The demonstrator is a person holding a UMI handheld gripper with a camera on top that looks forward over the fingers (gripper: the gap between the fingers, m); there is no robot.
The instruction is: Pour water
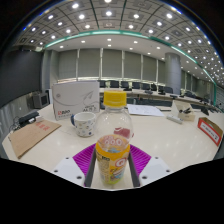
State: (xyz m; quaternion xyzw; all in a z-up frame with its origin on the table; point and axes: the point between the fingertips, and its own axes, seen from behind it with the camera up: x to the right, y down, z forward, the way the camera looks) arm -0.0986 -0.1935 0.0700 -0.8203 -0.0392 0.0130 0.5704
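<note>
Claw (112, 166) closed on upright yellow-capped bottle (113, 140), pink pads pressing both sides. Mug (85, 123) on tabletop (160, 135) at 11 o'clock beyond the bottle

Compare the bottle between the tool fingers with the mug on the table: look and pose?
The bottle is tall, clear plastic with a yellow cap and an orange-yellow label; the mug is short, white and opaque. The bottle stands between the pink pads of the tool; the mug sits free on the table, beyond the fingers and to the bottle's side. The bottle is capped; the mug is open-topped. Both stand upright.
</note>
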